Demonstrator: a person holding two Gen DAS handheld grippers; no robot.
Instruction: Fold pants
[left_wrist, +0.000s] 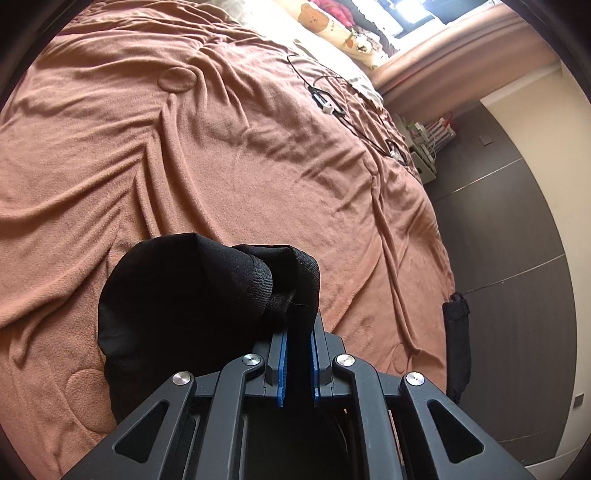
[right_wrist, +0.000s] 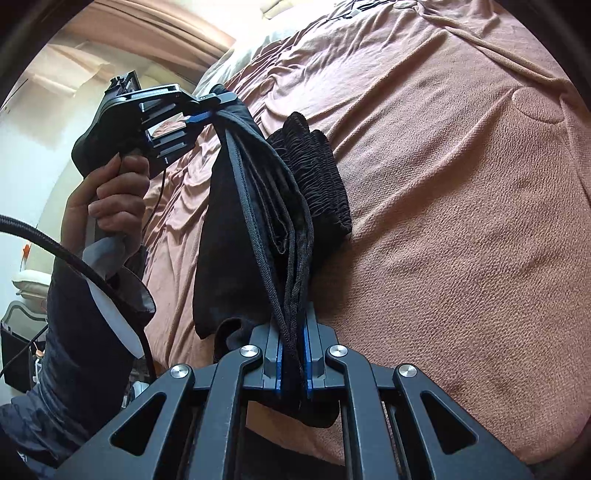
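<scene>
A hand (right_wrist: 110, 195) is seen at far left, gripping the handle of the left gripper (right_wrist: 207, 112), whose jaws are clamped on one end of the black pants (right_wrist: 255, 206). The pants are stretched in bunched folds, lifted over the brown blanket (right_wrist: 461, 221), to the right gripper (right_wrist: 293, 354), whose jaws are pinched tight on the other end. In the left wrist view, cloth is held between the blue pads (left_wrist: 282, 363) of the left gripper (left_wrist: 298, 363).
</scene>
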